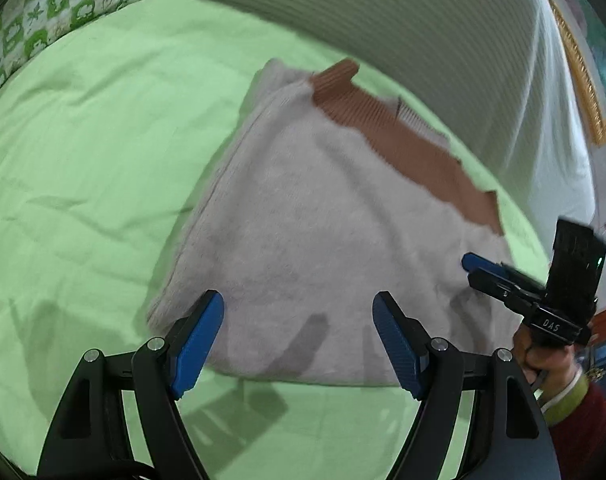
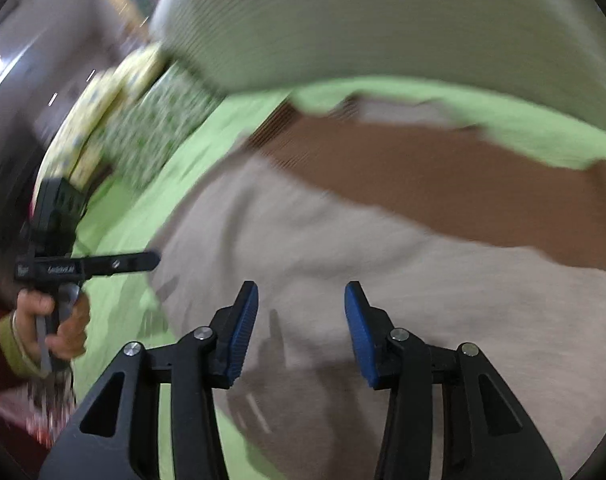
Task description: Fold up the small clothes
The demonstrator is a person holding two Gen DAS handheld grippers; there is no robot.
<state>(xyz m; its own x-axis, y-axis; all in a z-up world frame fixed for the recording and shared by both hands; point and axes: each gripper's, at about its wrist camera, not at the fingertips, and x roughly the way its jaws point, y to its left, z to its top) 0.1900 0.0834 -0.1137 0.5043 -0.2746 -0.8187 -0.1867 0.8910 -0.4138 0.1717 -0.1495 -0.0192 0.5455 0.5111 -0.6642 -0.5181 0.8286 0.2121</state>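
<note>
Left gripper [image 1: 298, 312]: 2 blue-padded fingers [image 1: 199, 336] spread wide, nothing between them. They sit over the near edge of the folded garment [image 1: 303, 240]; whether they touch it cannot be told. Their shadows fall on the cloth and on the sheet just below.

Right gripper [image 2: 301, 308]: blue fingers [image 2: 243, 332] parted at a moderate gap, holding nothing, over the grey cloth [image 2: 343, 248]. This view is motion-blurred. From the left wrist camera the right gripper [image 1: 469, 268] shows side-on at the garment's right edge, so its gap cannot be read there. The right hand [image 1: 543, 356] grips its handle; the cuff is yellow-green under a dark red sleeve.

From the right wrist camera the left gripper [image 2: 153, 261] appears side-on at the garment's left side, held by the left hand [image 2: 59, 332].

Garment: grey fleecy piece, folded into a rough rectangle, with a brown ribbed band [image 1: 403, 136] along its far edge. It lies flat on the bed, on a light green sheet [image 1: 83, 160].

Beyond: a striped pale bolster or cushion [image 1: 383, 24] along the far side, a green-and-white patterned pillow [image 1: 55, 12] at the far left, and a gold-framed picture [image 1: 587, 76] on the wall at right.
</note>
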